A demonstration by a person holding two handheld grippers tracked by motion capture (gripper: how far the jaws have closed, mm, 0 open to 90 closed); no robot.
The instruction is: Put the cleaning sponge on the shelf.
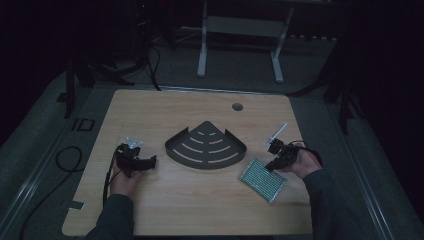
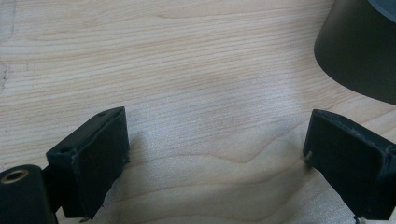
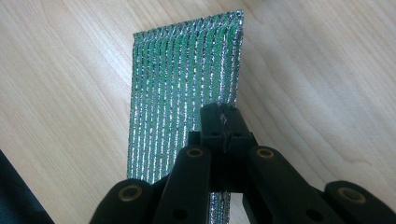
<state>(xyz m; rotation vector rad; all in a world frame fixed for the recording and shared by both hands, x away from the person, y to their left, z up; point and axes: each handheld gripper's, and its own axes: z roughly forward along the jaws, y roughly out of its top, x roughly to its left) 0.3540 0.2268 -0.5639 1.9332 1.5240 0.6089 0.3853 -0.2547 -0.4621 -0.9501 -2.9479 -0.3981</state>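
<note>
The right claw [image 3: 223, 122] has its jaws pressed together on the edge of a green, silver-threaded scouring pad [image 3: 184, 88], pinching it near one long side. In the high view that pad [image 1: 261, 179] lies on the wooden surface [image 1: 200, 210] at the person's right, just under the right hand [image 1: 301, 162]. The left claw [image 2: 215, 154] sits spread wide over bare wood, nothing between its jaws. Just beyond it is the dark wall of a fan-shaped slotted tray [image 2: 359, 51], which sits at the middle of the surface [image 1: 206, 146]. A small white stick [image 1: 276, 133] lies near the right hand.
</note>
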